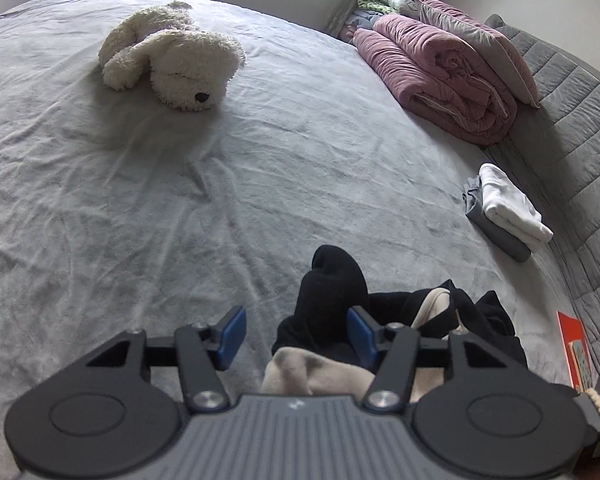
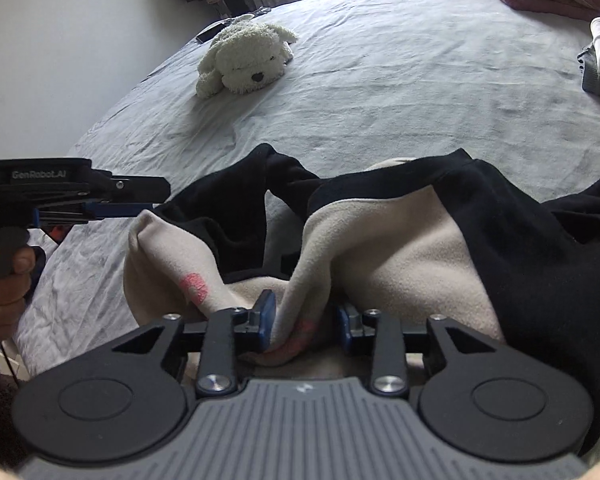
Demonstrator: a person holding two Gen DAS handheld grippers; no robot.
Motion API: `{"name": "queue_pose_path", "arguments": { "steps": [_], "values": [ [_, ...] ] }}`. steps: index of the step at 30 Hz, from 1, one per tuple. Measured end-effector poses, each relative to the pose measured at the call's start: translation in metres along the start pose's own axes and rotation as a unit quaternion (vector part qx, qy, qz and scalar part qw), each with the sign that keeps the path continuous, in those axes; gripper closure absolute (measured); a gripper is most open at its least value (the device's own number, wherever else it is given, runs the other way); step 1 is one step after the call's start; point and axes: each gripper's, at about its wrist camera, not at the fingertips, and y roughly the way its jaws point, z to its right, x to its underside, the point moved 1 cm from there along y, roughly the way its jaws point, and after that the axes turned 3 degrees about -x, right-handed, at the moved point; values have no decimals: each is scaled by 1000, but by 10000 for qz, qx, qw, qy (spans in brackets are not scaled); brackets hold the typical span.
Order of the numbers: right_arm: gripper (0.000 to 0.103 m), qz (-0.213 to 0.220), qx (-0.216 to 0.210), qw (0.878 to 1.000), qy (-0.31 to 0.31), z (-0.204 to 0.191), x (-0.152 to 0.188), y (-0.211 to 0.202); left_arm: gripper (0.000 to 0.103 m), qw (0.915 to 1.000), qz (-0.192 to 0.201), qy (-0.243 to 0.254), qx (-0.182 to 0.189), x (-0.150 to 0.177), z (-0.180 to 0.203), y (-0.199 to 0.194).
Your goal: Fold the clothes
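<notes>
Left gripper (image 1: 296, 334): I see its jaws apart, nothing pinched.
Right gripper (image 2: 306, 322): jaws apart, a loose fold standing between.
Black-and-beige garment (image 2: 400, 240): crumpled just ahead of both jaws, on the bed (image 1: 140, 200).

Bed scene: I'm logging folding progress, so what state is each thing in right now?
Black and beige garment: unfolded, crumpled on the bed.
White garment: folded, lying on a folded grey garment.
Pink quilt: rolled up by the headboard.
Plush dog: lying flat.
Left gripper: open, black fabric between its jaws.
Right gripper: open, a beige fold between its jaws.
</notes>
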Motion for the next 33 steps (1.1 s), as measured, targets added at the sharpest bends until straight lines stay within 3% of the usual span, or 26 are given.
{"name": "queue_pose_path", "arguments": {
  "steps": [2, 7, 13, 15, 17, 19, 21, 25, 27, 33],
  "values": [
    [52, 171, -35, 9998, 9, 7, -10, -11, 43, 10000, -83, -44, 28, -3, 0, 10],
    [45, 690, 309, 9971, 20, 37, -26, -33, 43, 9990, -189, -400, 116, -7, -2, 45],
    [45, 551, 713, 9946, 515, 90, -25, -24, 45, 9933, -244, -1047, 421, 6, -7, 83],
    [45, 537, 780, 9937, 594, 100, -25, -22, 52, 9939, -136, -1020, 390, 7, -4, 83],
    [45, 494, 752, 9936, 677, 104, -25, -18, 75, 9933, -35, -1086, 388, 9, -2, 81],
    [44, 494, 800, 9934, 653, 103, -25, -14, 82, 9931, 75, -1114, 365, 12, -1, 80],
    [52, 502, 858, 9931, 616, 101, -24, -11, 85, 9942, 248, -1023, 238, 12, 3, 75],
    [86, 592, 799, 9933, 598, 99, -24, -12, 88, 9924, 807, -925, 67, 5, 5, 53],
    [93, 683, 834, 9925, 576, 96, -24, -15, 88, 9898, 1116, -879, -48, 0, 4, 38],
    [97, 991, 964, 9892, 489, 93, -28, -23, 88, 9792, 1801, -805, -479, -10, -6, -1]
  ]
}}
